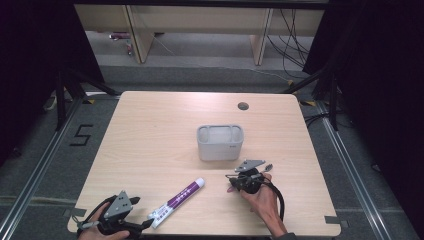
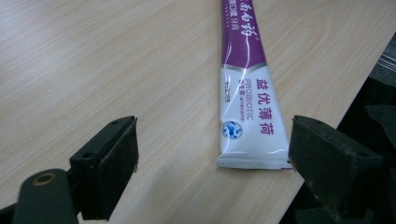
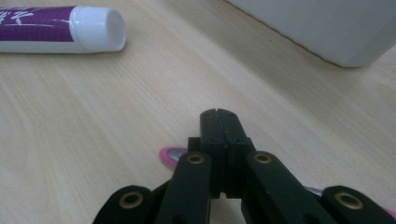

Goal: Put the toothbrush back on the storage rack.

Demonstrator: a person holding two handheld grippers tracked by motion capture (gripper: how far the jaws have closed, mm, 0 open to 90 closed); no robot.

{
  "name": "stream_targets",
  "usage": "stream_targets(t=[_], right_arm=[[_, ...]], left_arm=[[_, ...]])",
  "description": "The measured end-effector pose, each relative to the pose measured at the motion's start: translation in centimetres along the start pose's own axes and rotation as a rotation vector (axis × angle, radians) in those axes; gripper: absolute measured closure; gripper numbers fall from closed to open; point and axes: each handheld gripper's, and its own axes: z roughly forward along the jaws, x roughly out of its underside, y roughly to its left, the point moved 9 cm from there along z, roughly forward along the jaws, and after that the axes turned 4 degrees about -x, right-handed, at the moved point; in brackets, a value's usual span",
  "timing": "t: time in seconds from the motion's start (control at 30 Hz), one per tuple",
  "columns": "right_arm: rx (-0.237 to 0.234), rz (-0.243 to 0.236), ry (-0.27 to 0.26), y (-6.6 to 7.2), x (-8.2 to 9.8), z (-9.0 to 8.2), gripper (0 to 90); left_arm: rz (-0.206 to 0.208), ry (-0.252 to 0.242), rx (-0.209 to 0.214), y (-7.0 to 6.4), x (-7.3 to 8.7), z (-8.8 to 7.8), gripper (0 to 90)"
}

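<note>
Pale wood makes the table (image 1: 150, 130), and a grey container (image 1: 220, 142) stands near its middle. Nearer the person than the container lies a purple and white toothpaste tube (image 1: 178, 195). Its long axis runs slantwise: the white cap (image 3: 99, 28) points toward the container, and the flat crimped end (image 2: 252, 161) points toward the near edge of the table.

That flat end lies just before the left gripper (image 2: 212, 154), between its two jaws, which stand wide apart and touch nothing. So the left gripper is released, and it is the nearer one to the tube.

On the other side of the tube, near the container, the right gripper (image 3: 218, 122) is clenched tight. A pink handle (image 3: 170, 156), maybe of a toothbrush, shows under its jaws, but whether it is really gripped cannot be told.
</note>
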Motion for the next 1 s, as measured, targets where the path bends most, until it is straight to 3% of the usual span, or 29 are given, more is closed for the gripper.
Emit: stream_targets(t=[0.03, 0.3, 0.33, 0.4, 0.43, 0.57, 0.6, 0.8, 0.83, 1.0], right_arm=[[-0.015, 0.009, 0.009, 0.2, 0.2, -0.1, 90.0], [-0.014, -0.004, -0.001, 0.1, 1.3, -0.8, 90.0], [-0.01, 0.02, 0.008, 0.3, 1.6, -1.1, 90.0], [-0.022, 0.005, 0.027, 0.2, 2.1, -1.4, 90.0], [-0.015, 0.022, 0.034, 0.3, 2.3, -1.5, 90.0], [-0.023, 0.003, 0.028, 0.6, 2.8, -1.7, 90.0], [-0.036, 0.002, 0.046, 0.8, 3.1, -2.1, 90.0], [-0.019, 0.003, 0.064, 1.0, 4.1, -3.0, 90.0], [-0.018, 0.004, 0.059, 1.0, 4.2, -3.1, 90.0], [-0.012, -0.014, 0.058, 0.7, 4.9, -3.6, 90.0]], left_arm=[[0.02, 0.014, -0.009, 0.2, 0.1, -0.1, 15.6], [0.007, 0.006, 0.005, 0.1, 0.0, -0.1, 15.6], [0.006, 0.002, -0.001, 0.1, 0.0, -0.1, 15.6], [-0.001, -0.001, 0.0, 0.0, 0.0, 0.0, 15.6], [0.008, 0.006, -0.004, 0.1, 0.0, -0.1, 15.7], [-0.004, -0.002, 0.0, 0.0, 0.0, 0.0, 15.6], [0.014, 0.014, -0.01, 0.2, 0.1, 0.0, 15.6], [-0.002, 0.002, -0.001, 0.0, 0.0, 0.0, 15.6], [0.018, 0.011, -0.009, 0.3, 0.1, 0.0, 15.6], [0.021, 0.018, -0.007, 0.2, 0.2, 0.0, 15.7]])
